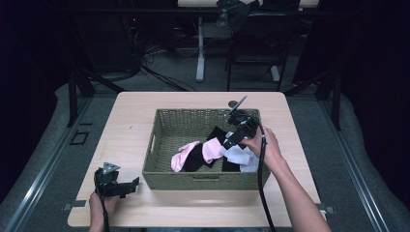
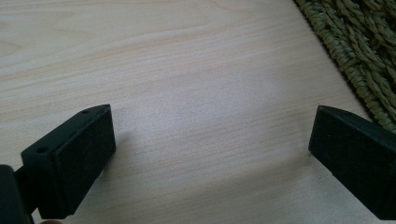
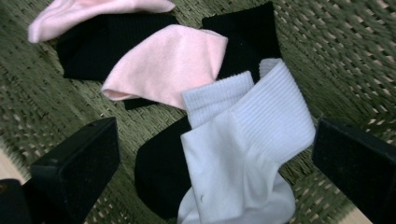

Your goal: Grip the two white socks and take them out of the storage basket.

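I've got the right tongs [image 3: 215,154] wide open over the white sock [image 3: 243,154] in the basket [image 1: 167,145], ready to grab, while the left tongs [image 2: 210,154] idle open on the table [image 2: 187,70].

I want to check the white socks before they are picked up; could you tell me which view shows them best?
The right gripper view: the white socks lie close up between the open jaws, ribbing clear. The high view shows them small in the basket, beside the right gripper. The left gripper view faces bare table.

White socks' [image 3: 243,154] toes, bottom edge cut.
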The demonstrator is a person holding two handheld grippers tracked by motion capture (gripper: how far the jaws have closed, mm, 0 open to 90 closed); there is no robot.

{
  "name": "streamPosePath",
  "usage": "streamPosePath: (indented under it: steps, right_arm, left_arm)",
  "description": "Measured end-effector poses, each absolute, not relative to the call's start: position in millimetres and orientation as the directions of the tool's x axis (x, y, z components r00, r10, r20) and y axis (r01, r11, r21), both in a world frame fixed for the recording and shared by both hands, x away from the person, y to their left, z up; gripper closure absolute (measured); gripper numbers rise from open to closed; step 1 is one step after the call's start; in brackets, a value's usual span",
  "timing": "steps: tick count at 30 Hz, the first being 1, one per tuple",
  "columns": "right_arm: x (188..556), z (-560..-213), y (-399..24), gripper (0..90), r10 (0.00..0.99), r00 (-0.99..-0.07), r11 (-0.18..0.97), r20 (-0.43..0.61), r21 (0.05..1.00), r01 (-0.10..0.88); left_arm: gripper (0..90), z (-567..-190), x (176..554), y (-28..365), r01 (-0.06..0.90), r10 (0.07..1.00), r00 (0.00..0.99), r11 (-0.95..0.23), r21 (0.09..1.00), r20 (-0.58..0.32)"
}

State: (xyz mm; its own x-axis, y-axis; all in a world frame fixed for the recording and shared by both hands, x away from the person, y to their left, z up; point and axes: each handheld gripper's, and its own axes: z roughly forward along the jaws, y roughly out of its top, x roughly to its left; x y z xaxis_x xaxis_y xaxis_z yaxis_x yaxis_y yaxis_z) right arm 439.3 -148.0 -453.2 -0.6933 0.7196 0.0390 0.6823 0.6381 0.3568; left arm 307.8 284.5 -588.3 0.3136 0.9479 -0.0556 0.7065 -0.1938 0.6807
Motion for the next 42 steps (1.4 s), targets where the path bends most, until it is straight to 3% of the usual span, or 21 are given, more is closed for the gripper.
streamPosePath:
  steps: [12,26,31,37,40,42]
  right_arm:
    - [454,-485,-138,6.8,0.763,-0.646,0.621,0.007,0.267,0.737]
    - [460,-506,-135,25.5,0.794,-0.606,0.598,-0.043,0.239,0.766]
    - [462,-512,-136,42.1,0.805,-0.591,0.589,-0.051,0.180,0.788]
    - [461,-511,-139,75.3,0.810,-0.584,0.583,-0.048,0.168,0.795]
    - [460,-506,-139,80.2,0.801,-0.597,0.595,-0.045,0.156,0.788]
    - [456,-502,-139,83.5,0.815,-0.579,0.572,-0.027,0.201,0.795]
  left_arm:
    - [0.6,-588,308,284,0.705,0.947,0.314,-0.191,0.683,-0.060]
    - [0.7,-588,309,282,0.708,0.945,0.323,-0.202,0.677,-0.057]
    - [0.7,-589,309,282,0.705,0.945,0.322,-0.201,0.680,-0.054]
    - [0.8,-588,308,283,0.709,0.946,0.321,-0.203,0.676,-0.053]
    - [0.8,-588,309,282,0.705,0.946,0.320,-0.201,0.680,-0.053]
    - [0.8,-588,308,283,0.710,0.945,0.322,-0.203,0.674,-0.054]
